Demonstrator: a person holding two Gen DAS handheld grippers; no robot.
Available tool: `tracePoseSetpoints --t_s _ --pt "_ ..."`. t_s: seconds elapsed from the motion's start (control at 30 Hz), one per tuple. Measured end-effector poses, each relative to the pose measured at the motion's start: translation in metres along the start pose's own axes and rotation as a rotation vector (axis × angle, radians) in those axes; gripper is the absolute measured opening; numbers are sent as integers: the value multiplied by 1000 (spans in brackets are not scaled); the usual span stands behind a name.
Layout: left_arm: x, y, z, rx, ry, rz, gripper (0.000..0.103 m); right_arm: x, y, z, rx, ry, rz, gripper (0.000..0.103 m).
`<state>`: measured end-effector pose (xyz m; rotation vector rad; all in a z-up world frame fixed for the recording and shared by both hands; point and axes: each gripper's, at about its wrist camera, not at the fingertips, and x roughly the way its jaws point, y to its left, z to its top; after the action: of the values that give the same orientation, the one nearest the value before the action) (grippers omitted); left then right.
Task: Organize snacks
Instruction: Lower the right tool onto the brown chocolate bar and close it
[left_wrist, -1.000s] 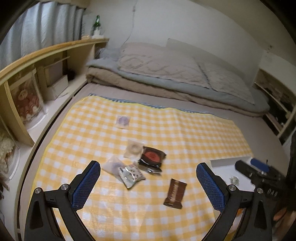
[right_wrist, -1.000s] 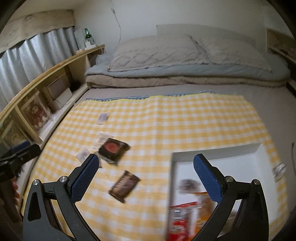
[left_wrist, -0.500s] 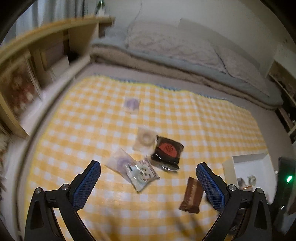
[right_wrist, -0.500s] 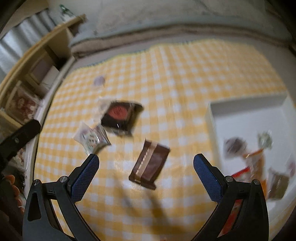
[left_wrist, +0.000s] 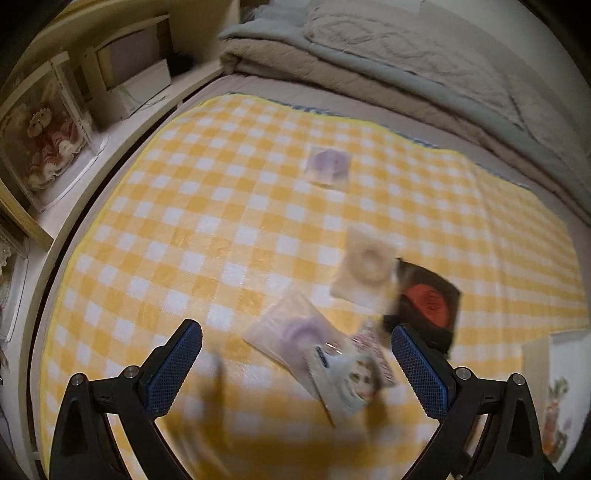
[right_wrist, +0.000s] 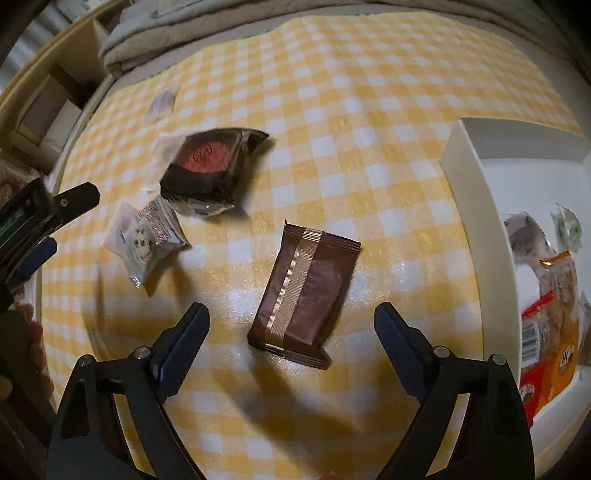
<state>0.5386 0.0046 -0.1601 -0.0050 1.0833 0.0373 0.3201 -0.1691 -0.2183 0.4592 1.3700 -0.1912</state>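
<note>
Hovering spread and empty, right gripper (right_wrist: 291, 325), jaws wide on either side of the brown wrapper (right_wrist: 304, 291) lying flat on the checked cloth (right_wrist: 369, 110). Just ahead of the fingertips and centred between them, that wrapper; long axis running near-to-far with a slight lean to the right, so the jaws already straddle its short width, judged ready for a straight descent. Further right, white tray (right_wrist: 469, 184) holding sorted packets. Further left, black-and-red packet (right_wrist: 210, 162) and pale cartoon packet (right_wrist: 147, 236).

Likewise spread and empty, left gripper (left_wrist: 295, 365), poised over the cartoon packet (left_wrist: 347, 380) and a clear ring-snack bag (left_wrist: 295, 332). Nearer the brown wrapper: right hand, clearly.

Shown only from the left wrist: another ring packet (left_wrist: 369, 266) and a purple one (left_wrist: 328, 166) far off. Missing there: the brown wrapper. Blurred throughout, left view.
</note>
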Motion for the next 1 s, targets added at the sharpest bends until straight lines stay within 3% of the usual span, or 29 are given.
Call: tracePoseSetpoints --t_s 0.17,0.4,0.57,0.73,0.8,0.87,1.0 --pt "27 -3 -1 20 10 57 103 14 -1 2 10 34 -17 84" --pt "53 -1 -12 88 66 80 103 27 11 1 -78 66 -27 79" --pt "51 -5 -20 154 95 52 103 28 6 6 -118 74 -32 55" --pt "49 -20 -34 270 152 27 103 24 -5 12 -153 87 2 48" --pt "44 -25 -37 312 135 40 103 19 -11 11 -167 91 11 47" --pt "38 -23 -32 300 100 46 103 16 -15 11 -184 93 11 47" --pt "32 -7 -17 144 43 26 103 -2 -24 2 -222 92 32 47"
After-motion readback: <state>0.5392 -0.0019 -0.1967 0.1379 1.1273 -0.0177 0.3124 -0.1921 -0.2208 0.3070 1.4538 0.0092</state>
